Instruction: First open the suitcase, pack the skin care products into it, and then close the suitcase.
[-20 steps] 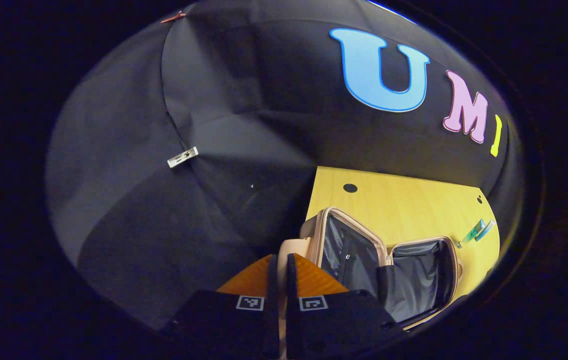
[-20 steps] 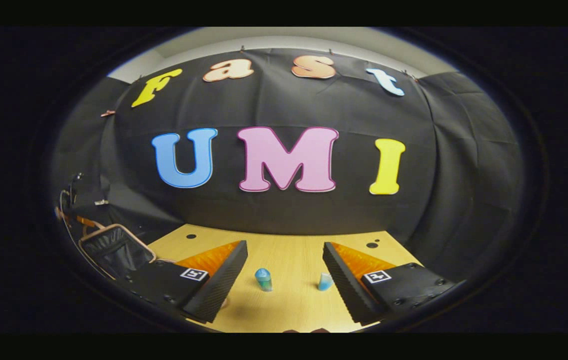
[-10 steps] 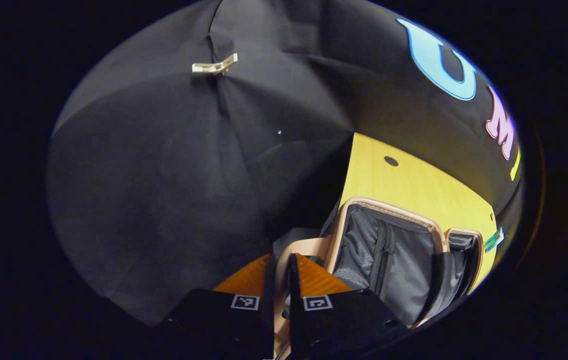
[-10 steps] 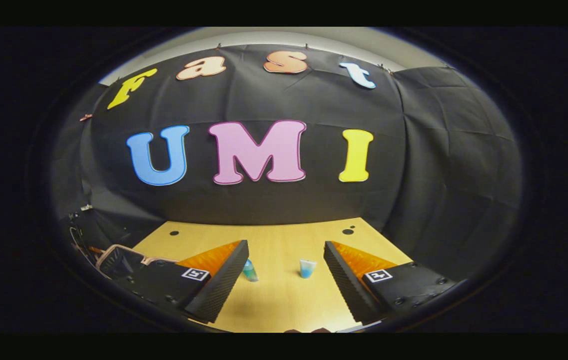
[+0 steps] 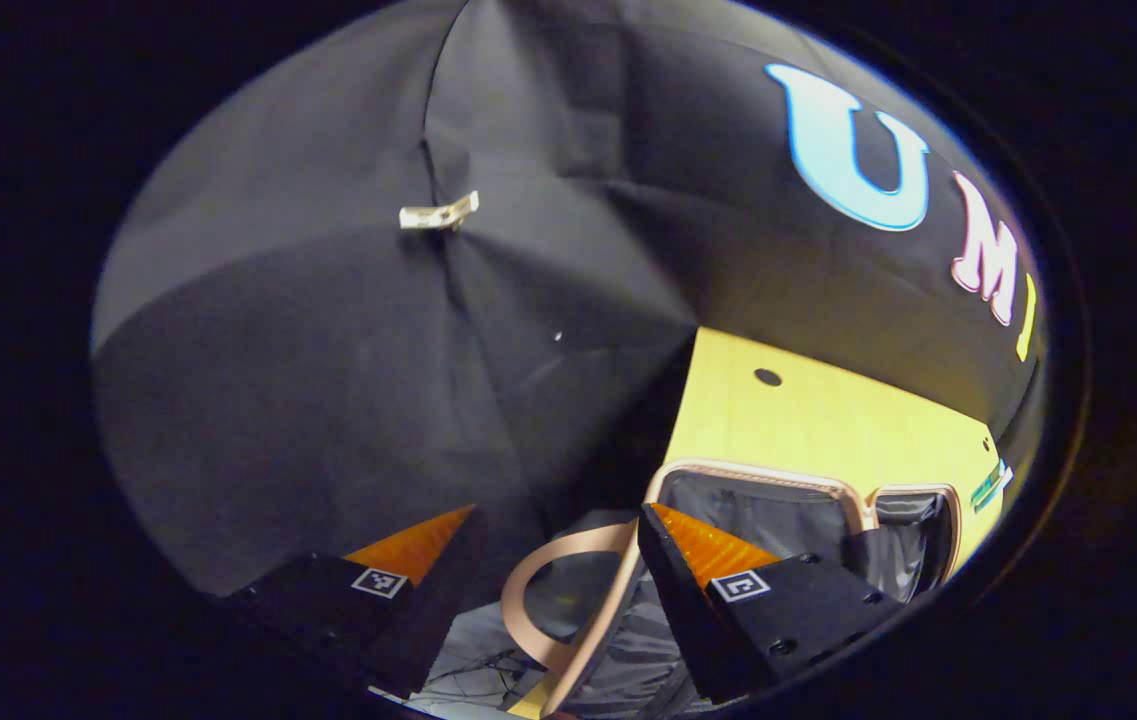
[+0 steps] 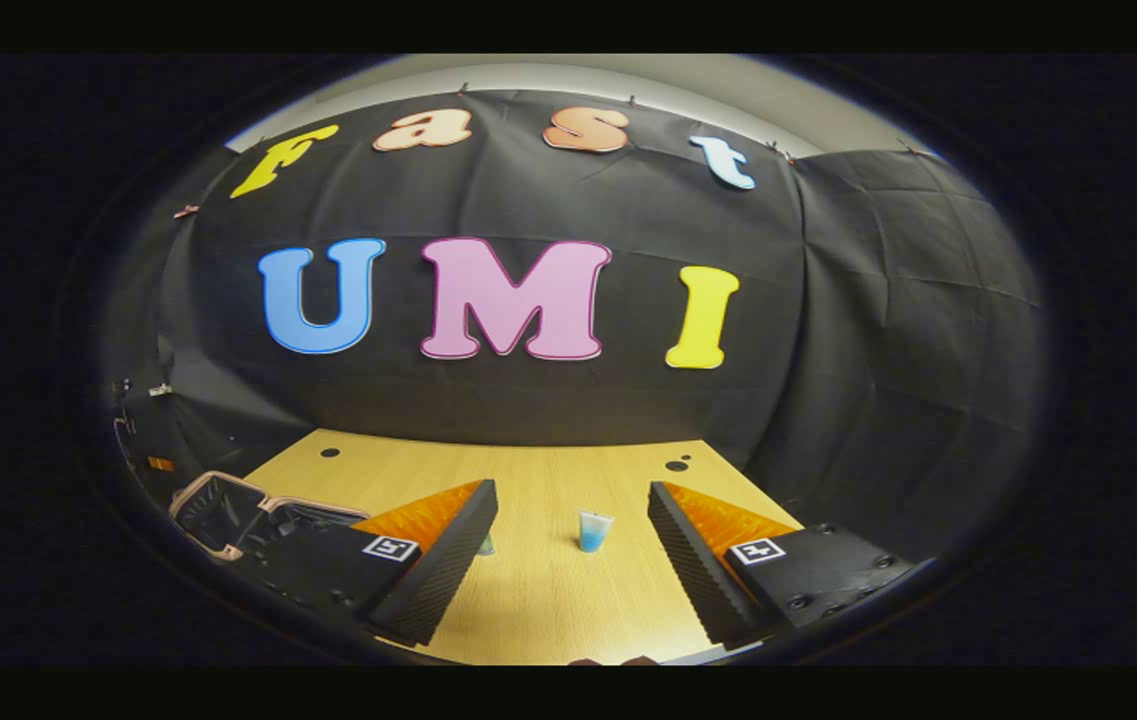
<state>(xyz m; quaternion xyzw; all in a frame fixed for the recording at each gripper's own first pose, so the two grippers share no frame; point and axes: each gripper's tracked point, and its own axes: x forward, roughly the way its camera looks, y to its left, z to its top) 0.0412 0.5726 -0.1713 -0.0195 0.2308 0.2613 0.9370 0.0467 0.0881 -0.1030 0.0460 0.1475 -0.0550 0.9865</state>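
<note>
We see the suitcase lying open on the surface, and both the left gripper and right gripper spread their fingers wide, holding nothing.

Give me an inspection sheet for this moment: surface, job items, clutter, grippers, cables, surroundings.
Surface: light wooden table, with small dark holes near its far edge.
Job's things: suitcase lies open at the table's left end, dark lining showing, its tan handle loop between the left gripper's fingers; blue tube stands on the table; second skin care item is partly hidden behind a right gripper finger.
Clutter: nothing seen.
Grippers: left gripper open, around the handle loop without pressing it; right gripper open, above the table facing the tube.
Cables: thin wires below the suitcase edge.
Surroundings: black cloth wall; clip on a seam.
</note>
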